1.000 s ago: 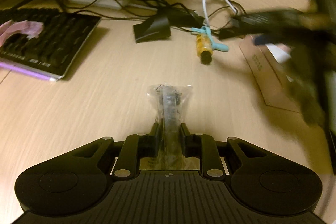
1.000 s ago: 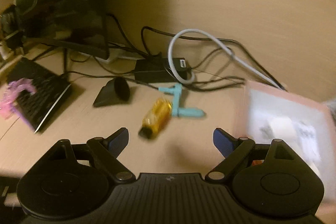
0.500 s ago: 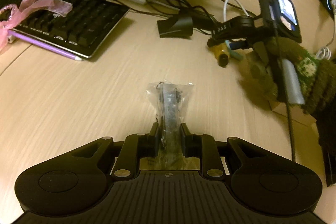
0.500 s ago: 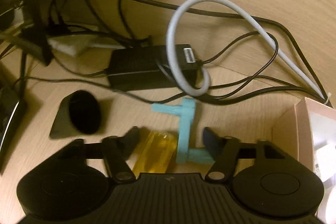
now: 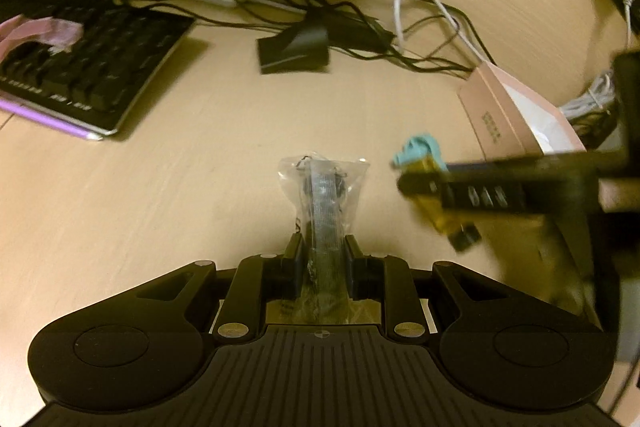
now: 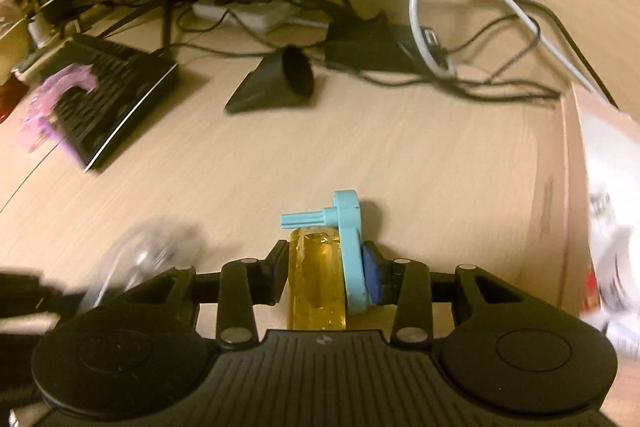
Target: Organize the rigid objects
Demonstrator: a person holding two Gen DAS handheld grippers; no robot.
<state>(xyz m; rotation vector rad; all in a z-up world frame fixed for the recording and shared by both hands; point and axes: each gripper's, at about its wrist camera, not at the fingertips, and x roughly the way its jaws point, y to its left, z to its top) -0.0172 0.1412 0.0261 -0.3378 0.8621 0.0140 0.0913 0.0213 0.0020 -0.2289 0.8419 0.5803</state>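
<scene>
Far to the left of the left claw point(image 5: 320, 259) a black keyboard point(image 5: 80, 67) lay on the wooden surface point(image 5: 160, 187), with a scrap of pink plastic point(image 5: 40, 31) draped over it. The left claw was clenched on a clear plastic bag point(image 5: 324, 187) holding a dark part, and the bag stuck out ahead of its tips. Ahead of that claw, near the tangled cables point(image 5: 420, 51), sat a black wedge-shaped stand point(image 5: 294, 47). To the right, the right claw point(image 6: 326, 267) was closing, with a yellow bottle point(image 6: 316, 279) and a light blue plastic piece point(image 6: 350, 243) side by side between its jaws; both pads already touched them. Further right of that claw stood an open pink box point(image 6: 560, 207), near but apart from the claw.
</scene>
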